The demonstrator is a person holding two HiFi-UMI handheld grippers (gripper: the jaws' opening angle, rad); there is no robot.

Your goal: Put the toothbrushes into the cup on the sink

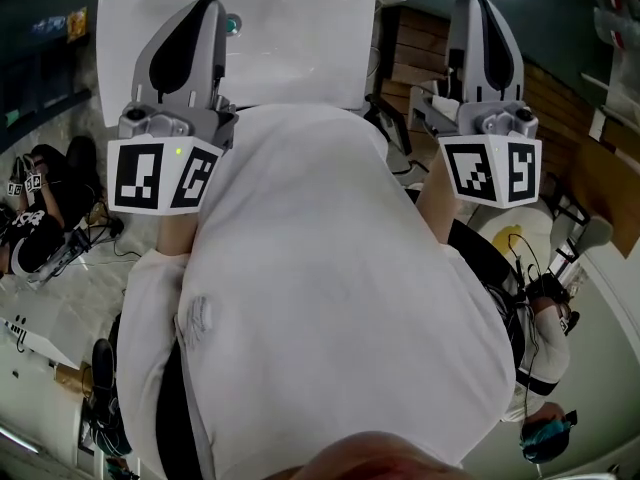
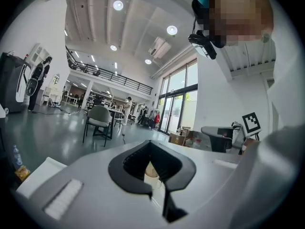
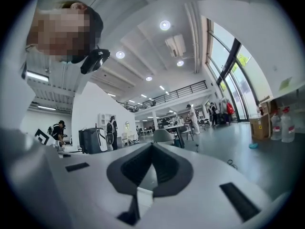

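Note:
In the head view a white sink [image 1: 290,38] lies past my chest at the top. No toothbrush shows in any view. My left gripper [image 1: 205,8] is held up over the sink's near edge, its marker cube toward me. Its jaws meet at the tips [image 2: 150,144] with nothing gripped; a pale cup-like thing [image 2: 151,174] shows through the gap behind them. My right gripper [image 1: 478,6] is raised to the right of the sink, over wooden boards. Its jaws are also closed tip to tip [image 3: 152,144] and hold nothing.
My white-shirted torso fills most of the head view. Wooden boards [image 1: 420,48] lie right of the sink. Cables and other gripper rigs [image 1: 35,218] sit on the floor at the left. A chair [image 2: 98,118] and tables stand in the hall.

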